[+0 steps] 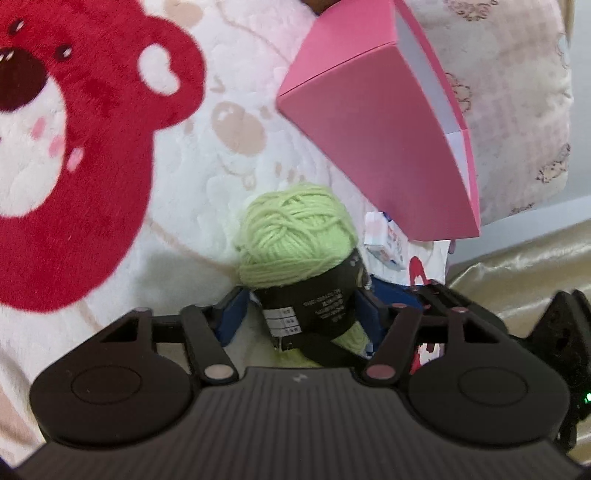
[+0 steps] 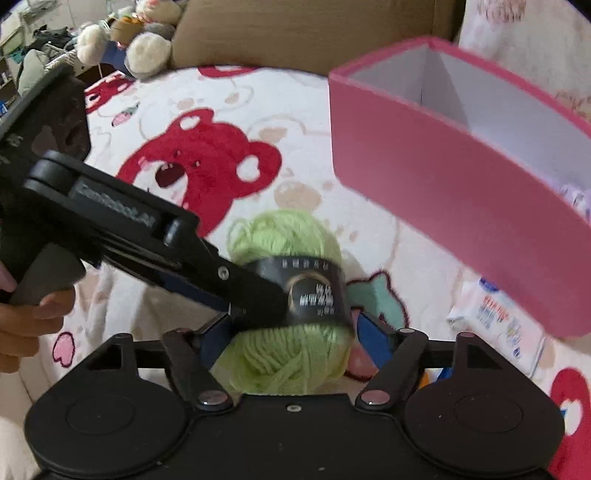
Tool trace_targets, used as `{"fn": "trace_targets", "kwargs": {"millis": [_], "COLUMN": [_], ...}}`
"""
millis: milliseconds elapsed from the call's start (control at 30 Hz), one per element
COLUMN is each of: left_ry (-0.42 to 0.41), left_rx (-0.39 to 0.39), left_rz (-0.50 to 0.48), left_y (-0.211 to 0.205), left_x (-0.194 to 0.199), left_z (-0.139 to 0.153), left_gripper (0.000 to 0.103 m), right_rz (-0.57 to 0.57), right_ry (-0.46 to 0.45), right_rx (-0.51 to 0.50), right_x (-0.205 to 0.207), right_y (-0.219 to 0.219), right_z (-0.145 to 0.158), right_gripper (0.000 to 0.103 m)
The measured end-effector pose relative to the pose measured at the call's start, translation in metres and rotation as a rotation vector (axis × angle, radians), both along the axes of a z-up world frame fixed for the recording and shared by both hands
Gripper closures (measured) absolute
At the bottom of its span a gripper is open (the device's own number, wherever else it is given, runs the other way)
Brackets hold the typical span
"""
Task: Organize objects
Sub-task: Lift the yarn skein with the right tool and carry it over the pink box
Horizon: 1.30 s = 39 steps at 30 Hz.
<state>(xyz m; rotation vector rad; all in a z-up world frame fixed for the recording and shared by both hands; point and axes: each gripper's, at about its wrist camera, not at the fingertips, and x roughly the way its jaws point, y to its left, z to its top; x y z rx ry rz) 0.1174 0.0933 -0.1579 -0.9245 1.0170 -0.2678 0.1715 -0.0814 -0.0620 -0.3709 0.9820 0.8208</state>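
A light green yarn ball (image 1: 295, 236) with a black paper band sits between the blue-padded fingers of my left gripper (image 1: 303, 314), which is shut on it. In the right wrist view the same yarn ball (image 2: 284, 236) also lies between the fingers of my right gripper (image 2: 291, 332), which close on its near end. The left gripper's body (image 2: 110, 221) reaches in from the left and grips the band. An open pink box (image 1: 376, 122) with a white inside stands to the right; it also shows in the right wrist view (image 2: 458, 192).
Everything lies on a white plush blanket (image 2: 332, 110) with red bear prints. A pack of tissues (image 2: 498, 314) lies by the box's foot. Plush toys (image 2: 147, 51) and a cardboard box (image 2: 306, 29) stand at the far edge. A gold cushion (image 1: 517, 266) is at the right.
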Motion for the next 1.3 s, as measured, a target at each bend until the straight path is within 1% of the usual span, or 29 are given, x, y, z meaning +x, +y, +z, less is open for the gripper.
{"fn": "trace_targets", "kwargs": {"millis": [33,67,133,167,267,433,533,633,733,800,900,1000,1133,1200,1300], "left_ry": [-0.013,-0.024,-0.044,-0.052,-0.063,-0.071,-0.082,-0.104,-0.134,-0.155,-0.173,-0.185,-0.233,-0.238,-0.26], "left_rx": [0.014,0.03,0.063,0.07,0.078,0.14,0.17,0.218,0.313,0.356,0.359,0.354,0.387,0.407,0.419], "left_rz": [-0.006,-0.014,-0.028,-0.032,-0.049,-0.114,-0.165,-0.209,-0.234,-0.249,-0.269,-0.29,-0.313,-0.313,-0.31], "left_y": [-0.003,-0.005,-0.009,-0.011,-0.012,-0.025,-0.033,-0.043,-0.055,-0.061,-0.063,-0.067,-0.075,-0.078,-0.079], "left_x": [0.001,0.001,0.001,0.001,0.0,-0.004,-0.006,-0.012,-0.021,-0.028,-0.034,-0.039,-0.051,-0.052,-0.052], "left_z": [0.002,0.004,0.008,0.01,0.017,0.03,0.041,0.056,0.077,0.09,0.103,0.117,0.136,0.144,0.157], "left_gripper": [0.049,0.05,0.053,0.054,0.055,0.055,0.056,0.057,0.057,0.058,0.058,0.058,0.058,0.058,0.058], "right_rz": [-0.005,-0.01,-0.024,-0.036,-0.083,-0.147,-0.209,-0.275,-0.345,-0.362,-0.366,-0.371,-0.382,-0.392,-0.393], "right_ry": [0.007,0.012,0.017,0.023,0.041,0.027,0.036,0.06,0.097,0.098,0.062,0.046,0.032,0.033,0.002], "right_rx": [0.006,0.011,0.021,0.033,0.068,0.033,0.036,0.057,0.121,0.152,0.155,0.162,0.156,0.166,0.172], "right_x": [0.001,0.001,0.0,-0.001,-0.005,-0.022,-0.031,-0.037,-0.044,-0.049,-0.06,-0.069,-0.075,-0.077,-0.078], "right_y": [0.0,0.0,-0.001,-0.003,-0.009,-0.008,-0.013,-0.02,-0.029,-0.033,-0.036,-0.039,-0.042,-0.044,-0.043], "right_z": [-0.002,-0.003,-0.004,-0.003,0.001,0.006,0.014,0.023,0.031,0.037,0.049,0.062,0.079,0.083,0.094], "right_gripper": [0.024,0.025,0.03,0.033,0.039,0.041,0.041,0.041,0.041,0.041,0.041,0.041,0.041,0.041,0.041]}}
